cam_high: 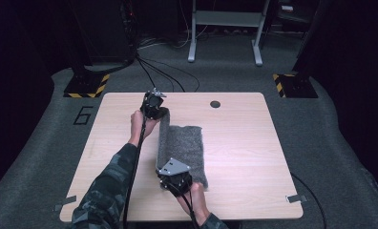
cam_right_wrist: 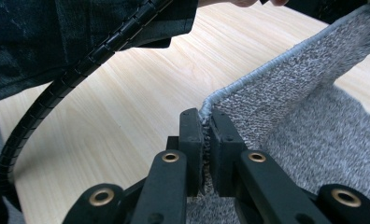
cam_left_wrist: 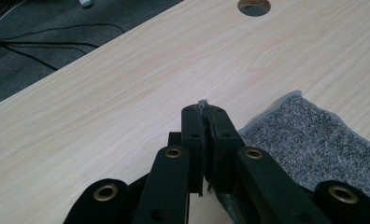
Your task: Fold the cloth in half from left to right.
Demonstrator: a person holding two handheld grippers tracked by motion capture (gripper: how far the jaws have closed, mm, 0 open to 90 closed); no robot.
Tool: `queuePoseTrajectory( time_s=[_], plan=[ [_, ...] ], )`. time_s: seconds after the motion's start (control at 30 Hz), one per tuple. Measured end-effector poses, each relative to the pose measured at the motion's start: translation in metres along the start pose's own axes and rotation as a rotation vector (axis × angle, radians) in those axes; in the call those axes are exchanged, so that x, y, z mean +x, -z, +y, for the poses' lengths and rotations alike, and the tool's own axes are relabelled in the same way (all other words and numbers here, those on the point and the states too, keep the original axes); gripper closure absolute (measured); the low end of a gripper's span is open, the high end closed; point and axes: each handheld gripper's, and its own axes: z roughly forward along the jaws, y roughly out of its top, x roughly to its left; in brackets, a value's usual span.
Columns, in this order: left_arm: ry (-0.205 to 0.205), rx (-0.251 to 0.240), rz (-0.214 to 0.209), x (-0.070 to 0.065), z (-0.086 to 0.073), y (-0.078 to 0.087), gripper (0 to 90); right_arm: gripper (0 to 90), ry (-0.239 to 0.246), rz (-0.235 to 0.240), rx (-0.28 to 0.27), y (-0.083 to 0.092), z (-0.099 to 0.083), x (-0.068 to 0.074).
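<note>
Grey knitted cloth (cam_high: 189,148) lay at the centre of the high view, spread on a pale wooden table (cam_high: 244,157) with a round hole (cam_high: 215,104) near its far edge. Its left long edge was lifted off the wood and stood up as a narrow flap running from the middle of the frame toward the lower centre, while the rest of the fabric stayed flat to the right of it.

At the upper end of that flap, just left of centre, the left gripper (cam_high: 159,113) was held by a hand on a camouflage-patterned sleeve (cam_high: 108,191). In the left gripper view its two black jaws were pressed together at the centre of the frame, with a thin sliver of the cloth's (cam_left_wrist: 314,140) corner pinched between them and poking out at the tips.

At the lower end, near the bottom centre, the right gripper (cam_high: 170,168) carried a grey three-cornered plate (cam_high: 174,167) on top. In the right gripper view its jaws were likewise closed on the stitched hem of the cloth (cam_right_wrist: 286,79), which rose from the pads toward the upper right. A ribbed black cable (cam_right_wrist: 75,74) curved down the left side there.

Dark carpet (cam_high: 320,119) surrounded the table; what looked like a white metal stand (cam_high: 225,21) stood at the top, dim in the poor light.
</note>
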Motion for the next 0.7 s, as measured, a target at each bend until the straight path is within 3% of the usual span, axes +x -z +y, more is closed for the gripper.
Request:
queuePoseTrajectory(
  time_s=[0.7],
  plan=[
    [-0.010, 0.039, -0.044, -0.033, 0.007, -0.042, 85.4, 84.4, -0.104, -0.054, 0.055, 0.019, -0.039, -0.029]
  ],
)
